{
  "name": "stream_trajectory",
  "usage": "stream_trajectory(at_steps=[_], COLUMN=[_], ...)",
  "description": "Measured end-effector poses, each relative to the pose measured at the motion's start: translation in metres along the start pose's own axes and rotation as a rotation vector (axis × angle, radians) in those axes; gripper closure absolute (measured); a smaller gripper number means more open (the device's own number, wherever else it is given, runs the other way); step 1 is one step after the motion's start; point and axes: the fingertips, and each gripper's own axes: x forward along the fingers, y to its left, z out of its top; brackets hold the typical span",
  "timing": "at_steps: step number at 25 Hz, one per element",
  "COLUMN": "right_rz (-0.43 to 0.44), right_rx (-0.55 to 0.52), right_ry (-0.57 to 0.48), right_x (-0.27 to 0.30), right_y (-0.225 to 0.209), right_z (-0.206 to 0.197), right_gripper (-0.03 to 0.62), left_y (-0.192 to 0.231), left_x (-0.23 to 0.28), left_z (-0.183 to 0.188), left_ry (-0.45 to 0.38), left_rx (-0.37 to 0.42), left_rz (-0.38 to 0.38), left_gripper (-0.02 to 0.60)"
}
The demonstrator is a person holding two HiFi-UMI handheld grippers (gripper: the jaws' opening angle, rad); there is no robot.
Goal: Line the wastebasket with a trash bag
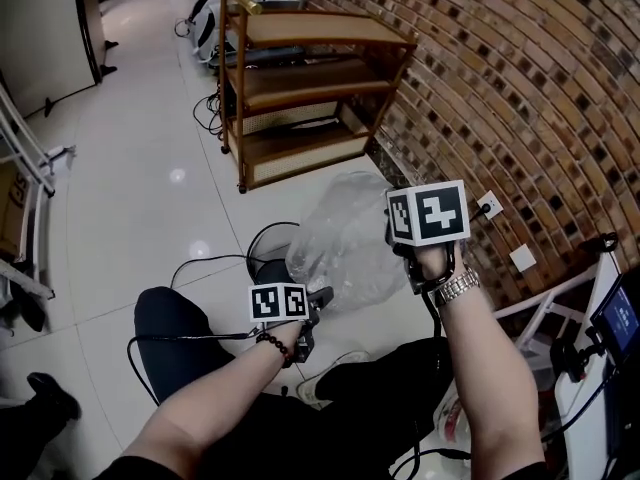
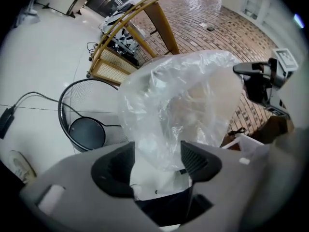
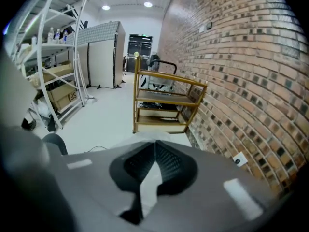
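the right gripper (image 3: 154, 161) is held high, and its jaws are closed tight on a thin strip of the trash bag (image 1: 345, 238). the clear film hangs down from there, puffed out. the left gripper (image 2: 157, 158) is lower, and its jaws stand wide apart. the lower part of the bag hangs between its pads (image 2: 195, 159), but they do not press on it.

the wastebasket (image 2: 67, 115) stands upright on the pale floor (image 1: 150, 168), just in front of the person's knees. it is a black wire one, and its dark round bottom shows through the open top. the bag is in the air, beside and above the basket and not inside it.

on the left of the basket the floor is wide and open. only a black cable (image 1: 200, 260) lies there and runs up to the basket. on the right the brick wall (image 1: 520, 88) is near. beyond the basket a wooden shelf cart (image 1: 310, 78) stands along this wall.

in the head view the bag covers the right side of the basket, and the marker cube (image 1: 428, 213) hides the jaws of the right gripper. i cannot tell where the mouth of the bag is, because the film is crumpled and shiny.
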Motion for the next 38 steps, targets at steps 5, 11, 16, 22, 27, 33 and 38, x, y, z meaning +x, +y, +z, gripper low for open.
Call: stream_trajectory(at_steps=[5,11,16,22,27,33,38], right_rz=[0.036,0.064,0.093,0.159,0.219,0.261,0.264], right_rx=[0.045,0.060,0.072,0.133,0.185,0.242,0.273], right_ry=[-0.007,-0.013,-0.013,0.015,0.052,0.099,0.151], right_x=[0.000,0.002,0.002,0.009,0.021,0.034,0.052], right_y=[0.005,0.012,0.019,0.026,0.038,0.055,0.062], right_z=[-0.003,-0.003,-0.004,-0.019,-0.040,-0.064,-0.091], right_gripper=[0.592,0.592,0.592,0.592,0.592,0.592,0.592], left_y=[0.018,0.034,0.034,0.024,0.018,0.017,0.023], left_x=[-0.020,-0.057,-0.085,-0.134,-0.163,-0.179,-0.176], left_z=[0.016,0.051,0.076,0.105,0.118,0.123,0.123], left_ry=[-0.049,-0.173,-0.238,-0.244,-0.179,-0.065,0.030], left_rx=[0.007,0.036,0.045,0.125,0.192,0.245,0.270], left_rz=[0.067,0.116,0.097,0.093,0.113,0.145,0.172], left_gripper=[0.376,0.577,0.577,0.577,0.577,0.577,0.577])
